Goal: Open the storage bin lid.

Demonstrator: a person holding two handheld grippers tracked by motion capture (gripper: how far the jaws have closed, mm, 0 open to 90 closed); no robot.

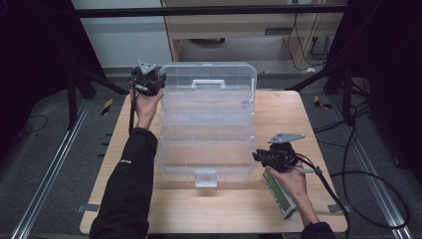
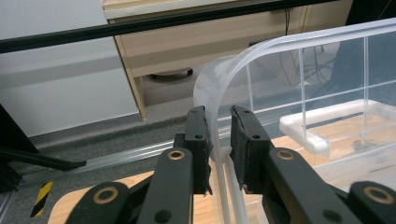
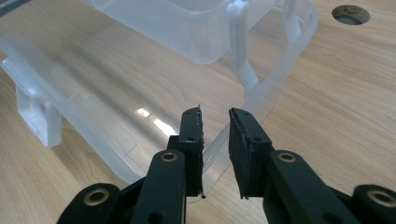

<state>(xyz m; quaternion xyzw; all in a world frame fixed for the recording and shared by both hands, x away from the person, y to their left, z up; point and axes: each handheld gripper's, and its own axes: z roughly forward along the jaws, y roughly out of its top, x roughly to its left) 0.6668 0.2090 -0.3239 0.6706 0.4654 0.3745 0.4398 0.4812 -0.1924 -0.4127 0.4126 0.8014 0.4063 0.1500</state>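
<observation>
A clear plastic tiered storage box [image 1: 206, 149] stands on the wooden table [image 1: 278, 114]. Its lid [image 1: 209, 74], which carries a white handle [image 1: 208, 83], is raised upright at the far side. My left gripper [image 1: 157, 80] is at the lid's top left corner. In the left gripper view the jaws [image 2: 218, 116] close on the lid's curved rim [image 2: 233, 70]. My right gripper [image 1: 257, 157] is at the box's front right corner. There its jaws [image 3: 215, 116] pinch the lowest tray's rim [image 3: 261, 93]. A white latch [image 1: 205, 178] sits at the box's front.
A green and white flat device [image 1: 279, 194] lies on the table under the right hand. A round hole [image 3: 350, 14] is cut in the tabletop near the box. Black frame bars and cables surround the table, with a cabinet [image 1: 239, 30] behind.
</observation>
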